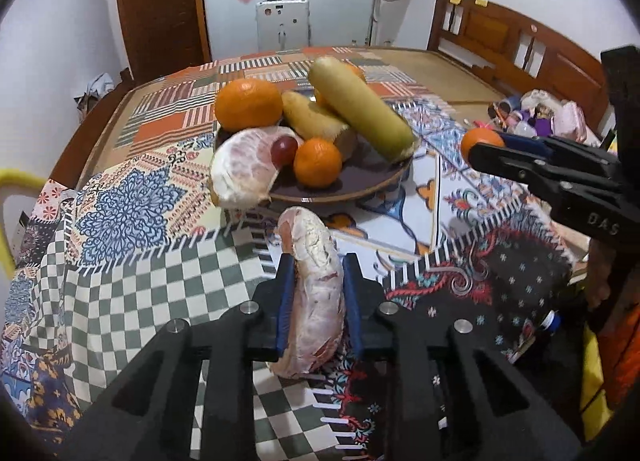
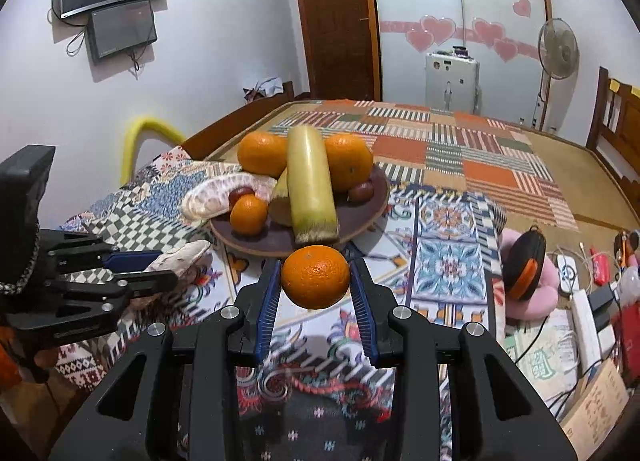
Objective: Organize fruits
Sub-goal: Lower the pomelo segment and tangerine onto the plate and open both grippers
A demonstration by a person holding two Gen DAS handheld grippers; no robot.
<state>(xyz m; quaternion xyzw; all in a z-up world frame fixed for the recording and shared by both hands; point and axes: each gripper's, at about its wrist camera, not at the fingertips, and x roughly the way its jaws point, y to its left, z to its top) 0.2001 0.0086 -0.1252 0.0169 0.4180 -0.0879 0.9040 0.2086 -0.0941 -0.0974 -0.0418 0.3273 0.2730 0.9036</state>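
Two grippers, both full: my left gripper (image 1: pixel 318 289) clamps one pomelo segment (image 1: pixel 316 293), my right gripper (image 2: pixel 316 289) one orange (image 2: pixel 315 276). Brown plate (image 2: pixel 360 221) holds three oranges, two grapes.

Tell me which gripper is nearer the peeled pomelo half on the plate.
Left. The left gripper, shut on a pomelo segment, sits just short of the pomelo half; the right gripper, holding an orange, is off toward the plate's other side.

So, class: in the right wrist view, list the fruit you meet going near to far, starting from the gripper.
Held orange in the right gripper → cut cane stalk on the plate → big orange behind it.
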